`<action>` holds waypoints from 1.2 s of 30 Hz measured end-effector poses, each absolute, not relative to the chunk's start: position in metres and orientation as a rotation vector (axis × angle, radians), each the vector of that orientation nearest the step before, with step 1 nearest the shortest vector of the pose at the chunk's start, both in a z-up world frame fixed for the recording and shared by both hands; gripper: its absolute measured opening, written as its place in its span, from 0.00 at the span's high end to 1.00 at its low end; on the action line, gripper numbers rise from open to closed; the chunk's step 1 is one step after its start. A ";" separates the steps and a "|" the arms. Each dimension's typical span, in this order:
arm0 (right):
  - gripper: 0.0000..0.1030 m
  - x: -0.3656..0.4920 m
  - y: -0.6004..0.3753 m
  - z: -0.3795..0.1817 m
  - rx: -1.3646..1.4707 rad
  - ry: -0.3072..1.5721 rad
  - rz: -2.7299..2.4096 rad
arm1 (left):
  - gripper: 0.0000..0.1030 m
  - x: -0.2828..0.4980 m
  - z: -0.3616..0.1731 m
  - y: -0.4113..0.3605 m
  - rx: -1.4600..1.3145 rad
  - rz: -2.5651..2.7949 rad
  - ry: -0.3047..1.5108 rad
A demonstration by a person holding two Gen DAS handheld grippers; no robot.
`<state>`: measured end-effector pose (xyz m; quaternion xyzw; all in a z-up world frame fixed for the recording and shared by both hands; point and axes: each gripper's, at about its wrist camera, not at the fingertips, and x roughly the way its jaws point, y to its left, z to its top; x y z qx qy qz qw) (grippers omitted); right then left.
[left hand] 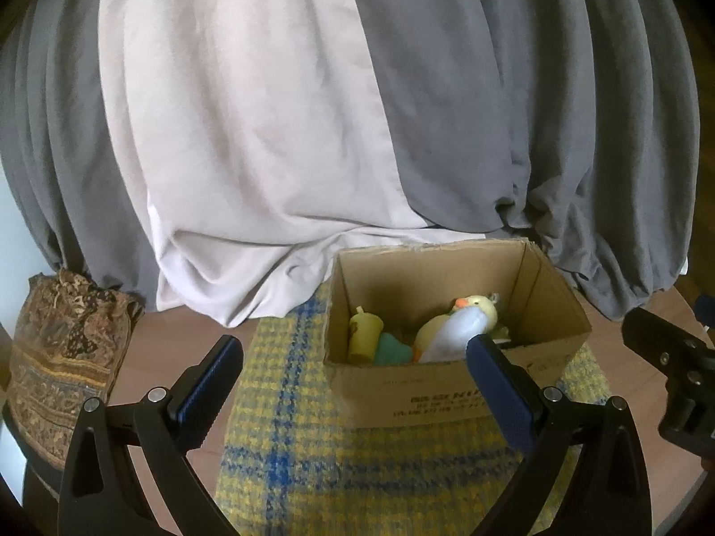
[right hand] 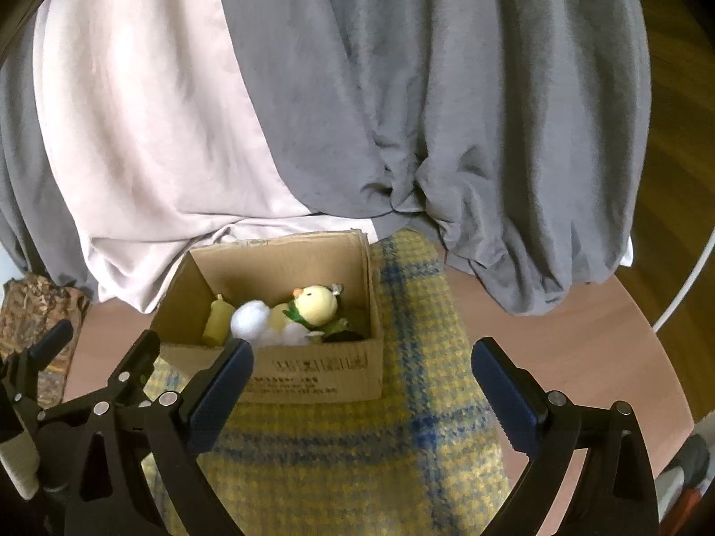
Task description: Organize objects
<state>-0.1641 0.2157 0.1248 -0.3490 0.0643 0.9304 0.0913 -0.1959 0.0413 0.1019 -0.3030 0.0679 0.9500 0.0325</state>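
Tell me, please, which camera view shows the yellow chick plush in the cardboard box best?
The right wrist view: the chick plush shows its whole head and beak above the box wall. In the left wrist view its head is partly hidden behind a white plush and a claw finger.

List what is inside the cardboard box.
In the box: a yellow chick plush, white fluffy toys, a yellow cup, something teal. Whatever lies beneath them is covered.

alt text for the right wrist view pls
An open cardboard box holding a yellow plush chick and other small toys sits on a yellow and blue plaid cloth. The right hand-held gripper is open and empty in front, with grey and white fabric behind.
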 end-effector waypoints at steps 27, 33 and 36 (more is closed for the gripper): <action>0.04 -0.056 0.205 0.098 -0.999 0.197 2.737 | 0.01 -0.095 0.068 0.031 -0.980 2.905 0.189; 0.04 -0.033 0.204 0.088 -1.016 0.199 2.722 | 0.01 -0.071 0.056 0.024 -1.017 2.898 0.161; 0.04 -0.024 0.204 0.082 -1.037 0.212 2.720 | 0.01 -0.061 0.049 0.022 -1.036 2.894 0.167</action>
